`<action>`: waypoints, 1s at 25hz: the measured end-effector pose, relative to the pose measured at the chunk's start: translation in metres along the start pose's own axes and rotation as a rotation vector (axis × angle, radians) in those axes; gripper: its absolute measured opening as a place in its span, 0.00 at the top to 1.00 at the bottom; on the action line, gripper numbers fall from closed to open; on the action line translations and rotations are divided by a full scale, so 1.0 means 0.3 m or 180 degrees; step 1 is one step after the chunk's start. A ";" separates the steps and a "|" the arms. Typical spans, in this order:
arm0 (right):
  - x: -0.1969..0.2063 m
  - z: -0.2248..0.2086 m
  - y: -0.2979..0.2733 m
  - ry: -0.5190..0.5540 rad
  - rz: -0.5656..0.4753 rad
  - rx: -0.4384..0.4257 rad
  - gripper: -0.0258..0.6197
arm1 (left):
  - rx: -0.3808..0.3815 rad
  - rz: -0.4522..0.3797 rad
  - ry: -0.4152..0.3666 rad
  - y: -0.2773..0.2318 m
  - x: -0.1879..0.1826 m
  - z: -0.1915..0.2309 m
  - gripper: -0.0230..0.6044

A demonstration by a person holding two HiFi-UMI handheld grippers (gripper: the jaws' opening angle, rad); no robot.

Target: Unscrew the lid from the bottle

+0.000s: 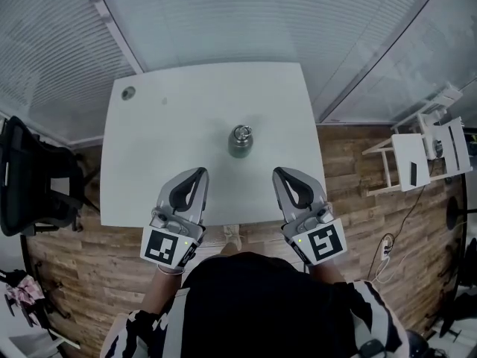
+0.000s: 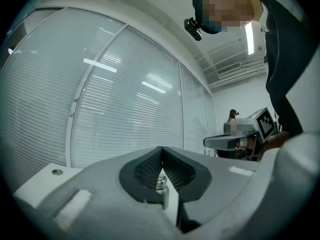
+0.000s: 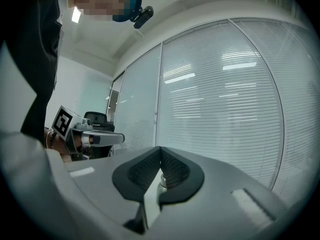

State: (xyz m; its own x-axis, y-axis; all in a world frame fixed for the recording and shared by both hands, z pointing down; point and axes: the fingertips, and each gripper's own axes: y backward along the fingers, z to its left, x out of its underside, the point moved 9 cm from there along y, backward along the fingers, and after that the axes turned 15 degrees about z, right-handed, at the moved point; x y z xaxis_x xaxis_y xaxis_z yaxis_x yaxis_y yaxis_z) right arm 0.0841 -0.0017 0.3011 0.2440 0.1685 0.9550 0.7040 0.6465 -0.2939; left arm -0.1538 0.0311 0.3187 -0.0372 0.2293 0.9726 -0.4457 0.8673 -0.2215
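Bottle (image 1: 240, 146) and lid (image 1: 241, 133) are untouched, so every risk lies ahead.

Nearest the person, the left gripper (image 1: 201, 172) and right gripper (image 1: 277, 172) hover over the front edge of the table (image 1: 186, 110), 1 on each side. Both have their jaws fully together, pads meeting, and hold nothing. In each gripper view the lid shows only as a small metal cap beyond the closed pads, not between them.

Farther on, between the 2 grippers and near the table's middle, the bottle stands alone with bare tabletop all round it.

Judged from this, 3 things could go wrong:
- Closed tips brought in without opening would shove the bottle and topple it.
- Twisting the lid with 1 gripper while the other does not clamp the body would spin the whole bottle on the smooth top.
- The dark metal body looks slick, so a light grip may slip.

The bottle is upright with its long axis vertical. Its lid end points straight up toward the head camera, so it is seen nearly end-on, and the lid turns about that vertical axis.

At the far left corner sits a small round fitting (image 1: 128, 92).
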 end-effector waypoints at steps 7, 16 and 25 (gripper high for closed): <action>-0.009 -0.012 -0.094 -0.0024 0.0039 0.0063 0.96 | 0.0079 0.0028 0.0006 -0.056 0.002 0.095 0.97; -0.014 -0.049 -0.172 -0.0041 0.0068 0.0141 0.96 | 0.0140 0.0060 0.0004 -0.119 0.005 0.167 0.97; -0.028 -0.114 -0.188 0.0020 0.0057 0.0138 0.96 | 0.0020 0.0091 0.0066 -0.132 0.015 0.179 0.97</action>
State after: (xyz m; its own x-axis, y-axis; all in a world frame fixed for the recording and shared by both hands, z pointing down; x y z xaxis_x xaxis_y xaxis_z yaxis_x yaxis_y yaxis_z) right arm 0.0652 -0.0650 0.3082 0.2606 0.1757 0.9493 0.6700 0.6751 -0.3088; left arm -0.1843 -0.0259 0.3355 -0.0313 0.2633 0.9642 -0.4504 0.8575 -0.2487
